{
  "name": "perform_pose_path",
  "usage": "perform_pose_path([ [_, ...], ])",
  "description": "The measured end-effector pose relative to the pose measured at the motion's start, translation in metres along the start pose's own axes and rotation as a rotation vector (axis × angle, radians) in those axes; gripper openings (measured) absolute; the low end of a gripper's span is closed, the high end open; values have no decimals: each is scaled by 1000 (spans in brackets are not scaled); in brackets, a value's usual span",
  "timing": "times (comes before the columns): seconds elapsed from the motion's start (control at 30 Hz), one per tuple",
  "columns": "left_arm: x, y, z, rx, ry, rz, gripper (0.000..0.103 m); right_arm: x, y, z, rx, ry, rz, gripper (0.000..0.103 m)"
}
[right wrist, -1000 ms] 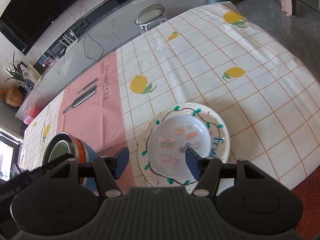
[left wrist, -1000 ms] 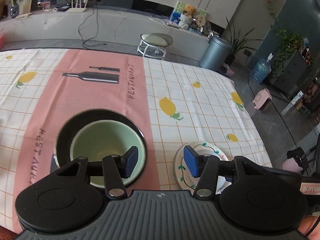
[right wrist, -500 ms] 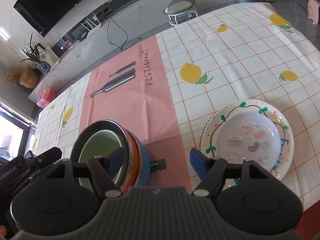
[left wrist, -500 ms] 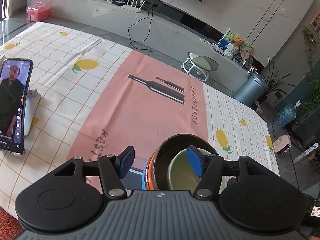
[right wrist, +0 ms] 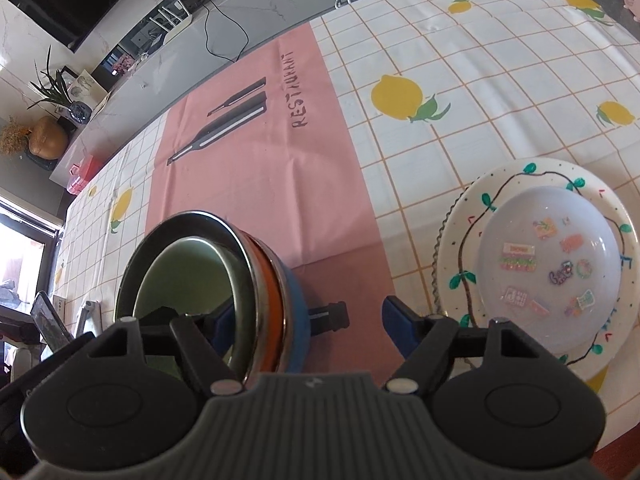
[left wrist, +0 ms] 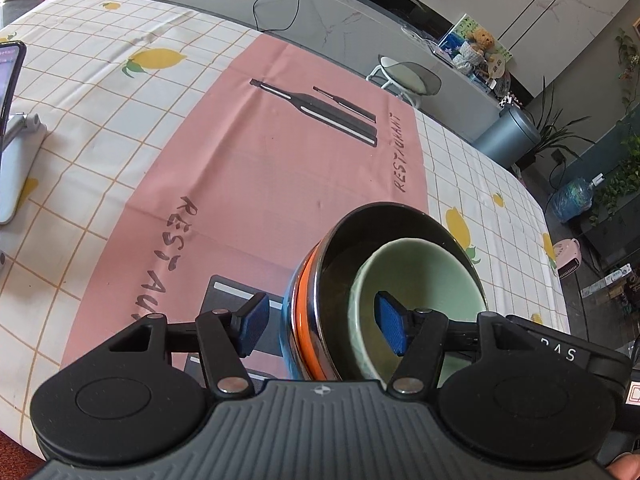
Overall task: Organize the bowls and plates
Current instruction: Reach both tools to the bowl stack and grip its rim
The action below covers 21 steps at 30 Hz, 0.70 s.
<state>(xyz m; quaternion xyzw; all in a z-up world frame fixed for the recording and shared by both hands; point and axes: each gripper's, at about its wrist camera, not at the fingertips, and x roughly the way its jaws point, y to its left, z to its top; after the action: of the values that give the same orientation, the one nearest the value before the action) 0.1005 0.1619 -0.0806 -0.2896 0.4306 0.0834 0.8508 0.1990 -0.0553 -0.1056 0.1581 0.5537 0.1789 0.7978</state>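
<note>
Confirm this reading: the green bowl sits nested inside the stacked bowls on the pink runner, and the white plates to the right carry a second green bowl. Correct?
Not quite. The right wrist view shows the white plates empty, with only stickers on the top plate. The green bowl does sit nested in the stacked bowls on the pink runner.

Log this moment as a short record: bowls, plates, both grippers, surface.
bowl stack: green bowl nested in dark metal bowl, orange and blue bowls beneath
plates: small sticker plate on vine-painted plate, beside the stack
left gripper: open, straddling the stack's rim
right gripper: jaws opening, astride the stack's opposite rim
surface: lemon-print tablecloth with pink runner
</note>
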Motion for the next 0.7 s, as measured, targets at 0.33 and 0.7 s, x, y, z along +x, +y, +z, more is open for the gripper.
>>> perform_pose_path([
  [0.33,15,12,-2,-65,51,-52,57,18,-3,-2,25,28,52,67],
  [0.7,16,12,-2,-65,53,-58,54,18,2,-3,39,19,128,41],
])
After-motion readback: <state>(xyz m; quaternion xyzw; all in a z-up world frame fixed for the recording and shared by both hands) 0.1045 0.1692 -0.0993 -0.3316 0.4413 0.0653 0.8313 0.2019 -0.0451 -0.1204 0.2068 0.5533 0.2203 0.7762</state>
